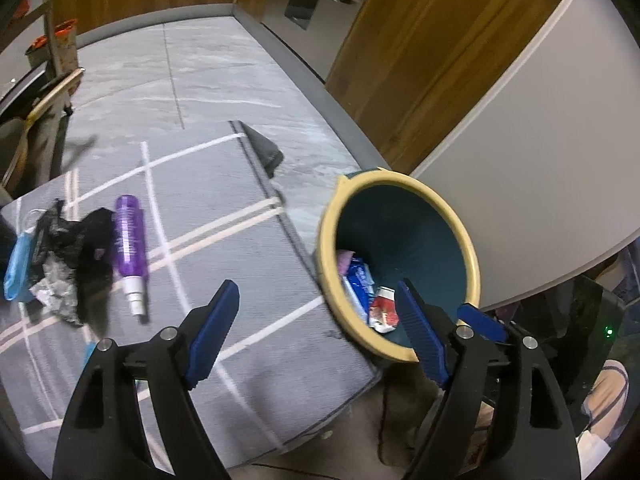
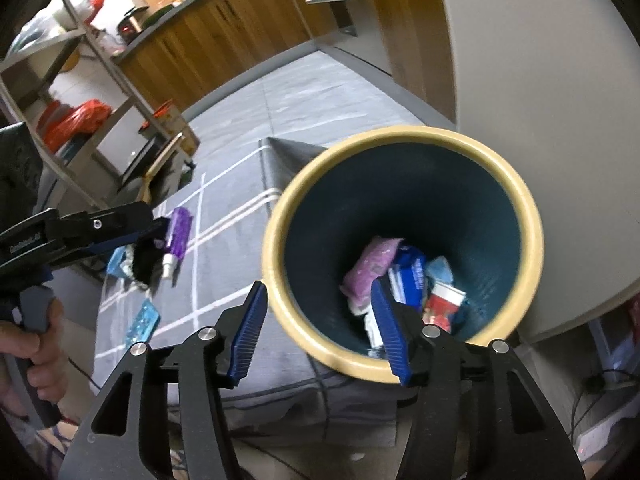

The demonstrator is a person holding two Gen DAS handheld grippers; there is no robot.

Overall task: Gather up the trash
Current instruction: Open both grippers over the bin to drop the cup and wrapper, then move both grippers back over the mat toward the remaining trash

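A teal bin with a yellow rim (image 1: pixel 473 264) (image 2: pixel 276 248) stands at the rug's edge. Inside it lie a pink packet (image 2: pixel 372 264), a blue and white packet (image 2: pixel 412 276) and a red and white wrapper (image 2: pixel 444 304). My left gripper (image 1: pixel 316 292) is open and empty above the rug, just left of the bin. My right gripper (image 2: pixel 318 292) is open and empty over the bin's near rim. Farther left on the rug lie a purple spray bottle (image 1: pixel 129 244), a black plastic bag (image 1: pixel 88 248), crumpled silvery paper (image 1: pixel 56 288), a blue face mask (image 1: pixel 18 264) and a blister pack (image 2: pixel 142 322).
The grey rug with white lines (image 1: pixel 240 220) lies on a grey tiled floor (image 1: pixel 224 68). A metal rack (image 2: pixel 80 80) with red bags stands at the left. Behind the bin are a white wall (image 1: pixel 540 140) and wooden cabinets (image 1: pixel 432 52). A hand (image 2: pixel 36 356) holds the left gripper's handle.
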